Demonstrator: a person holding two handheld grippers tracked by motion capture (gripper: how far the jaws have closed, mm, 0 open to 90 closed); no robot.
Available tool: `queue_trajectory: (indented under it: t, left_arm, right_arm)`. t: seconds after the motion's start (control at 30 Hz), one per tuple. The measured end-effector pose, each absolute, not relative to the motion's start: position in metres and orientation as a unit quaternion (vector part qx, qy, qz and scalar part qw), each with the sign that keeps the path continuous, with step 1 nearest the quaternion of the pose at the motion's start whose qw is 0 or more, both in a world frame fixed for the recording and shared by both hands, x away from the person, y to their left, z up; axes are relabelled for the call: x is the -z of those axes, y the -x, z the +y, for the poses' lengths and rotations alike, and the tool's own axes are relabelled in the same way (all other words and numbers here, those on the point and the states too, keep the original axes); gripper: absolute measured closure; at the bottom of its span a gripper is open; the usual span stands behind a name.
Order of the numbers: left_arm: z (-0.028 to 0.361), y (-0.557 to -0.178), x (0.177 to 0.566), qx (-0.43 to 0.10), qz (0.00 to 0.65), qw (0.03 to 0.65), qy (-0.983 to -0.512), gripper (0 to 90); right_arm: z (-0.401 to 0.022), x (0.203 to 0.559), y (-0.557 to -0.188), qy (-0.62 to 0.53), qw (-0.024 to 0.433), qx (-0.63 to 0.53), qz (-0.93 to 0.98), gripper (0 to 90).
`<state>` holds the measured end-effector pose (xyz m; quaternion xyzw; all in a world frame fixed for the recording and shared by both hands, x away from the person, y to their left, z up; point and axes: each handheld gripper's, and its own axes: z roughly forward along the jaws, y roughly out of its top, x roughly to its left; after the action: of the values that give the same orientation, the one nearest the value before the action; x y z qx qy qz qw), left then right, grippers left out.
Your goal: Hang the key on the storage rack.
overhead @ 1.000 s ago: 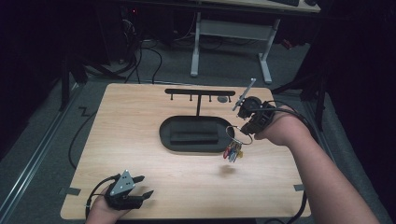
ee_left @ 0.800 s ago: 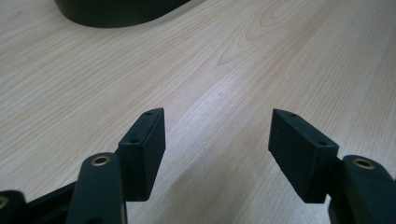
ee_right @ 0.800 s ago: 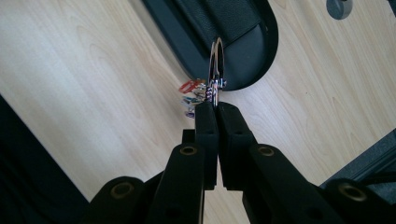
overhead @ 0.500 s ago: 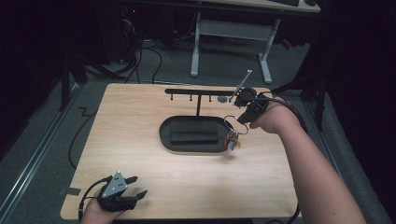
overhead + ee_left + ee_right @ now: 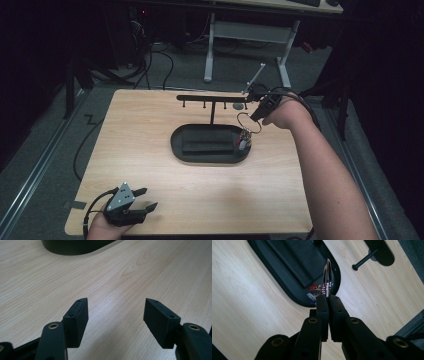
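Keyring: silver metal ring with a small bunch of coloured tags [image 5: 327, 277], pinched at its lower edge between the closed black jaws of your right gripper [image 5: 327, 298]; its tags dangle over the right end of the black oval tray [image 5: 182, 152].

Right arm: your forearm reaches in from the lower right, hand [image 5: 282, 114] cocked above the table's right side, the gripper aimed down and toward the tray.

Left gripper: your left gripper [image 5: 142, 200] rests low at the near left corner of the pale wooden tabletop [image 5: 150, 125], jaws spread wide with bare wood between them and nothing held.

Rack: a thin black bar with short pegs on a single post [image 5: 210, 99] stands just behind the tray; the ring hangs near its right end, apart from the pegs.

Open room: wide bare wood lies left of and in front of the tray; the table's right edge is close beside your right wrist.
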<state>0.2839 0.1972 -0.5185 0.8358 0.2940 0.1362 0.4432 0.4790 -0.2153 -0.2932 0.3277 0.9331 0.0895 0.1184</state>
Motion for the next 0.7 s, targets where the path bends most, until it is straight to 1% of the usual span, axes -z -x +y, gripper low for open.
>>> queue_trajectory:
  t: [0.4,0.7]
  left_arm:
    - [0.194,-0.285,0.520,-0.128,0.293,0.445,-0.836,37.2]
    - [0.195,-0.285,0.520,-0.127,0.295,0.445,-0.836,37.2]
  right_arm:
    - [-0.218,0.293,-0.505,-0.347,0.125,-0.087,0.926,88.1]
    - [-0.223,0.294,-0.513,-0.354,0.124,-0.092,0.922,88.1]
